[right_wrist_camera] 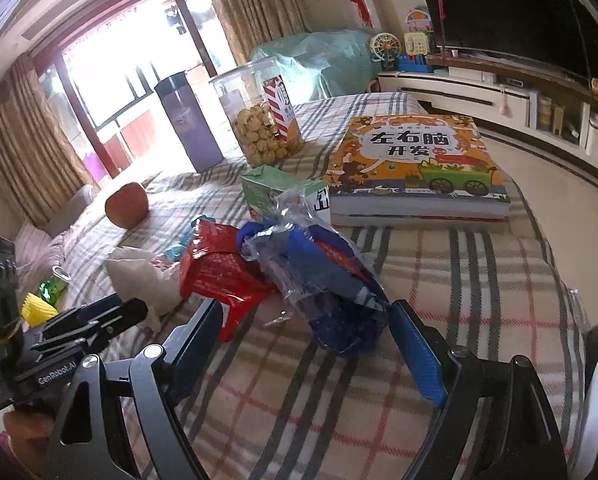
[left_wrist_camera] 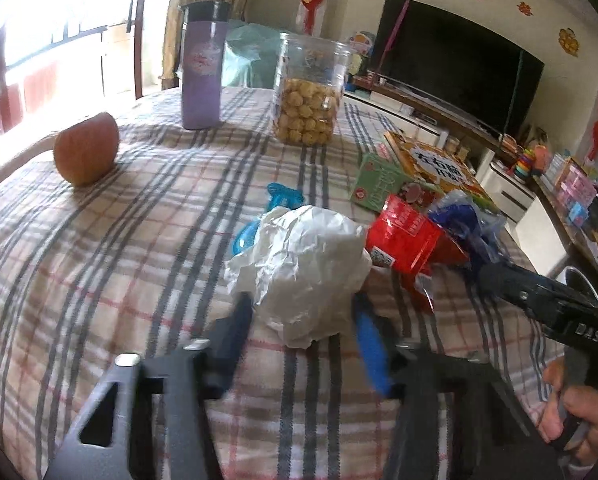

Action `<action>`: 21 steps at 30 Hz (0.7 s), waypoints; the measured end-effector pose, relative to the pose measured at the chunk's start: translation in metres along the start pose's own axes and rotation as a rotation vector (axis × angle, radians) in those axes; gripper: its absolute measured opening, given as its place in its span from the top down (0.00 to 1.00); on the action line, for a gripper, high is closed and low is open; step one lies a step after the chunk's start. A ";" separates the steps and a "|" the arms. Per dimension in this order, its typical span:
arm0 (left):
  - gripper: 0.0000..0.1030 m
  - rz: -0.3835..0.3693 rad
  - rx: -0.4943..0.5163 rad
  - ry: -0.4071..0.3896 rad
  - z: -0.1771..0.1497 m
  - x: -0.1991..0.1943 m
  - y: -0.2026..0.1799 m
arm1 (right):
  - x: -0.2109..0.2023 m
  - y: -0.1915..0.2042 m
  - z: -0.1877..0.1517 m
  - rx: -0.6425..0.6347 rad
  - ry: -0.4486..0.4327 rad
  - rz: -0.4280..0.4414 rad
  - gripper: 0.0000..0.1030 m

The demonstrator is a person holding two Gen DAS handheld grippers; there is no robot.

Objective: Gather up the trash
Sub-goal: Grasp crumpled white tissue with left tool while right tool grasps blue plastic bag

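The left gripper (left_wrist_camera: 303,312) is seen closed partway around a crumpled white paper (left_wrist_camera: 303,268), a finger set close against each side of the wad — whether the pads actually press on it cannot be told. The right gripper (right_wrist_camera: 307,332) is held wide open, with a blue plastic wrapper (right_wrist_camera: 331,280) lying between its fingers, ungripped. A red snack packet (right_wrist_camera: 219,272) is shown just beside the paper, between it and the blue wrapper, and touching the wrapper. Just beyond the paper a blue-green wrapper (left_wrist_camera: 283,196) is partly hidden. Past the red packet, a green carton (right_wrist_camera: 283,192) is seen against a stack of picture books (right_wrist_camera: 415,160). Well beyond the paper — on the same plaid cloth (left_wrist_camera: 119,260) — stand a cookie jar (left_wrist_camera: 307,92) and a purple bottle (left_wrist_camera: 203,68), with an apple (left_wrist_camera: 87,152) off to the left.
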State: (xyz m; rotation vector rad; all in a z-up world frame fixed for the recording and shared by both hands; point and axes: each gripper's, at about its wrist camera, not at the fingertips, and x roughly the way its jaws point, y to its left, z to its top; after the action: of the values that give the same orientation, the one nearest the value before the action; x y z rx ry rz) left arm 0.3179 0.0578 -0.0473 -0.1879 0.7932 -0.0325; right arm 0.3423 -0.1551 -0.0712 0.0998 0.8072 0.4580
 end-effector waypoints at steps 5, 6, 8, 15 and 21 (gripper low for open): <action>0.83 -0.016 0.007 0.006 -0.001 -0.001 0.001 | 0.001 -0.002 -0.003 -0.008 0.024 -0.032 0.71; 0.84 -0.021 0.009 0.003 -0.002 -0.003 0.001 | -0.002 -0.003 -0.005 -0.009 0.016 -0.032 0.74; 0.86 -0.027 0.010 0.001 -0.006 -0.008 0.000 | -0.009 -0.003 -0.007 -0.011 0.006 -0.036 0.79; 0.87 -0.067 0.010 -0.011 -0.021 -0.032 -0.010 | -0.041 -0.009 -0.020 0.022 -0.032 -0.017 0.88; 0.95 -0.081 0.021 -0.022 -0.032 -0.052 -0.017 | -0.069 -0.017 -0.033 0.042 -0.056 -0.033 0.89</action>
State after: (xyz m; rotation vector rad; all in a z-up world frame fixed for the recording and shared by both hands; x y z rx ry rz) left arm 0.2591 0.0413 -0.0294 -0.1998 0.7631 -0.1156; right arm 0.2833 -0.2030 -0.0522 0.1377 0.7629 0.4058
